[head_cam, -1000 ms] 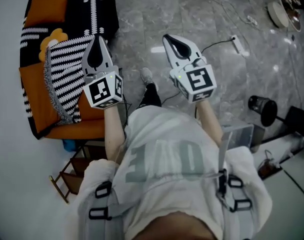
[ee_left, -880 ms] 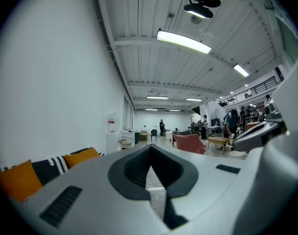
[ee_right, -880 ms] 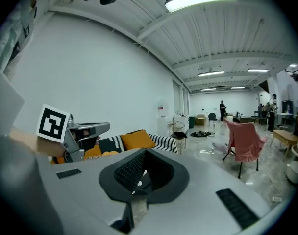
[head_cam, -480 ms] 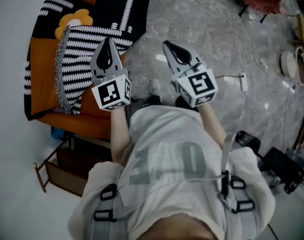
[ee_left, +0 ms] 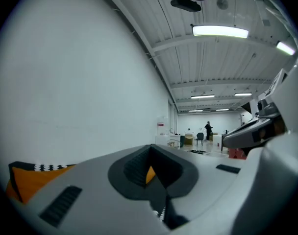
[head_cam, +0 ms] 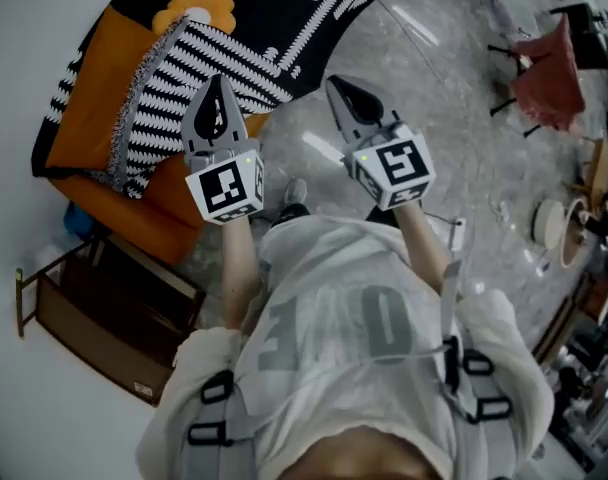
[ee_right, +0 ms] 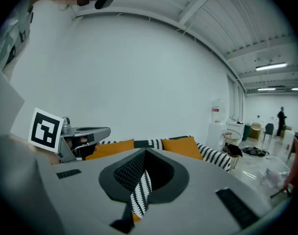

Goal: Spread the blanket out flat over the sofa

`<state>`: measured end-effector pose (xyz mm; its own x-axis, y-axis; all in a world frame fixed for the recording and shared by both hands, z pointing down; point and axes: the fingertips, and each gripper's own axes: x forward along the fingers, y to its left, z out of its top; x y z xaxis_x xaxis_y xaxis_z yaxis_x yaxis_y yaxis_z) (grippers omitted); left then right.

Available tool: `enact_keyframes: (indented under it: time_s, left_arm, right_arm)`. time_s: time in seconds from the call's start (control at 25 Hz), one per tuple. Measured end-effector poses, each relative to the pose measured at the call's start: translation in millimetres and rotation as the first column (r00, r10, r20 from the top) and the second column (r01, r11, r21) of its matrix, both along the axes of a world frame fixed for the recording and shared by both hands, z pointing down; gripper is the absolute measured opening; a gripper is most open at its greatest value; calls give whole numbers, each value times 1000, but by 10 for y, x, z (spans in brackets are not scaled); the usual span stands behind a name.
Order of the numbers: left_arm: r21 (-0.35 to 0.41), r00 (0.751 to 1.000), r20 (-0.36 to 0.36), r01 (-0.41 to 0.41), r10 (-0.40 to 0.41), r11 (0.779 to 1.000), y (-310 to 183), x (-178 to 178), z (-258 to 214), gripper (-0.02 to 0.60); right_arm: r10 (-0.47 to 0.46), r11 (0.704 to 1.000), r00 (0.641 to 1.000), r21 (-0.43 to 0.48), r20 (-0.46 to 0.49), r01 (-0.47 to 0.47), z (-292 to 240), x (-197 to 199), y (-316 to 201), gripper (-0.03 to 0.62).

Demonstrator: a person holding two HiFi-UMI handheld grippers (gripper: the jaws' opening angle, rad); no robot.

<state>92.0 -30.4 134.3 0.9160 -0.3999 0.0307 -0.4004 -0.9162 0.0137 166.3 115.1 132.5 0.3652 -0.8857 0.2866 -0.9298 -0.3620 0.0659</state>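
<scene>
Beside the orange sofa [head_cam: 89, 133], left tool [head_cam: 215, 83] and right tool [head_cam: 337, 84] are hovering, each pressed shut on nothing.
Black-and-white striped blanket [head_cam: 159, 108], fringed along one edge, is lying bunched on the sofa's orange cushion, next to a black cover [head_cam: 284, 8] with white dashes. Left tool's grey wedge-shaped jaws are pointing level toward the blanket's near edge; the right tool is tilting slightly down over the glossy grey marbled floor [head_cam: 434, 128]. Both forearms [head_cam: 234, 258] are reaching forward, side by side.
</scene>
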Motion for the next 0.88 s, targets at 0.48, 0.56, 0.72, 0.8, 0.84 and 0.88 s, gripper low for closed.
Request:
enact_keyframes:
  time_s: [0.48,0.56,0.72,0.8,0.84,0.88]
  left_arm:
    - [38,947,2,322,-322,946,-385,-418,-70,6]
    - [42,924,7,383,-383,923,-438,-448,-94,6]
    - [43,882,3,470,-470,882,-497,-377,-195,6]
    - [29,856,-12,517,-517,855,-560,-305,-257,6]
    - [23,840,-17,542,-542,840,-593,-262,-284,6]
    - [21,823,-20,568,-567,823,-625,-216,-310,6]
  right_arm:
    - [-374,926,927,57,-8,374,-34,-10,-968,6]
    - [-431,899,902,78,2,430,-35,14,-1123,6]
    - [-541,837,841,99,6,538,-104,104,-1381,6]
    - [-591,802,807,114,6,587,-157,176,-1539,6]
    - [-615,783,788,121,8,610,-176,212,-1620,6]
    - [-638,764,770,127,12,632,-192,250,-1696,6]
